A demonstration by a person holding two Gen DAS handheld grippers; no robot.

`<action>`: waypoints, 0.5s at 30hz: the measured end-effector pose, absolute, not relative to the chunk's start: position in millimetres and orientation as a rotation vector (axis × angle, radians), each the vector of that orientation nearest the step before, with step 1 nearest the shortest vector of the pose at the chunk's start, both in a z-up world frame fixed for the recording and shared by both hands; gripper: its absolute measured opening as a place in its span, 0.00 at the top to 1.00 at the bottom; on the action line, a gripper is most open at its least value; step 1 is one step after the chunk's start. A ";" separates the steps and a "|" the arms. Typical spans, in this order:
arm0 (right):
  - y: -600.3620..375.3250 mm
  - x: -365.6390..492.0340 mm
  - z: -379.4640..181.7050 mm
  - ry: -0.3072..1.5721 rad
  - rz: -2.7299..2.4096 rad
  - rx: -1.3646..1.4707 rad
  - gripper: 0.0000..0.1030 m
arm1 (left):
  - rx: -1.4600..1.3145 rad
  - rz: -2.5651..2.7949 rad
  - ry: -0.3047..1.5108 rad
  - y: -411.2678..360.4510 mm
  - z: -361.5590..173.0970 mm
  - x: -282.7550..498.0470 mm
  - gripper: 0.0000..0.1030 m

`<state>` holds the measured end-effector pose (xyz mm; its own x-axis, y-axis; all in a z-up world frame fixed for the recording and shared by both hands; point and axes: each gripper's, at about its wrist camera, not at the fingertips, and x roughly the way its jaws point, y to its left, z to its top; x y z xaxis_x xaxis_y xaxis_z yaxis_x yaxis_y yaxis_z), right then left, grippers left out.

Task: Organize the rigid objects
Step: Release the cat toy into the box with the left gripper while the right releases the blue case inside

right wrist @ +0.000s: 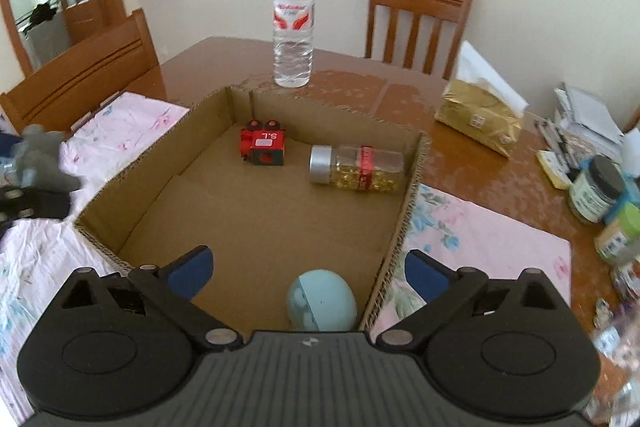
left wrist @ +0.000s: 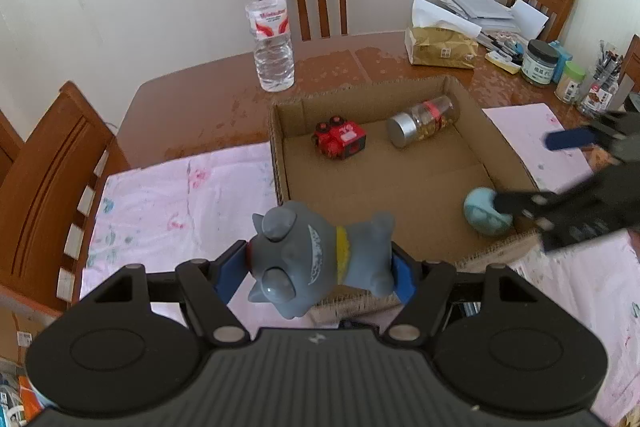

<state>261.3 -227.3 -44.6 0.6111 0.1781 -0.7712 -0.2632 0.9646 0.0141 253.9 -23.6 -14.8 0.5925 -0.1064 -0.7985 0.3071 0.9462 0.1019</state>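
My left gripper (left wrist: 320,263) is shut on a grey cat figurine (left wrist: 316,255) with a yellow collar, held over the near rim of the open cardboard box (left wrist: 496,131). In the box lie a red toy vehicle (right wrist: 262,147), a clear jar with a silver lid (right wrist: 356,169) on its side and a pale blue ball (right wrist: 322,301) in the near right corner. My right gripper (right wrist: 306,273) stands open above the ball, its blue pads apart and off the ball. In the left wrist view the right gripper (left wrist: 532,171) appears blurred at the box's right side beside the ball (left wrist: 484,213).
A water bottle (right wrist: 293,23) stands behind the box on the brown table (right wrist: 460,163). A gold tissue pack (right wrist: 480,119), jars and papers crowd the right side. Pink floral cloth (right wrist: 480,235) lies under and around the box. Wooden chairs surround the table.
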 end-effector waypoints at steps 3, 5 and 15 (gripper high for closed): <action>-229.4 244.8 -32.3 0.851 0.226 -0.084 0.00 | 0.254 -0.254 0.902 -31.8 -16.1 268.5 0.31; -232.5 234.3 -25.8 0.837 0.200 -0.062 0.00 | 0.267 -0.266 0.900 -38.9 -17.5 280.0 0.31; -250.5 206.3 -15.6 0.820 0.102 -0.017 0.00 | 0.317 -0.251 0.884 -63.9 -30.5 337.1 0.25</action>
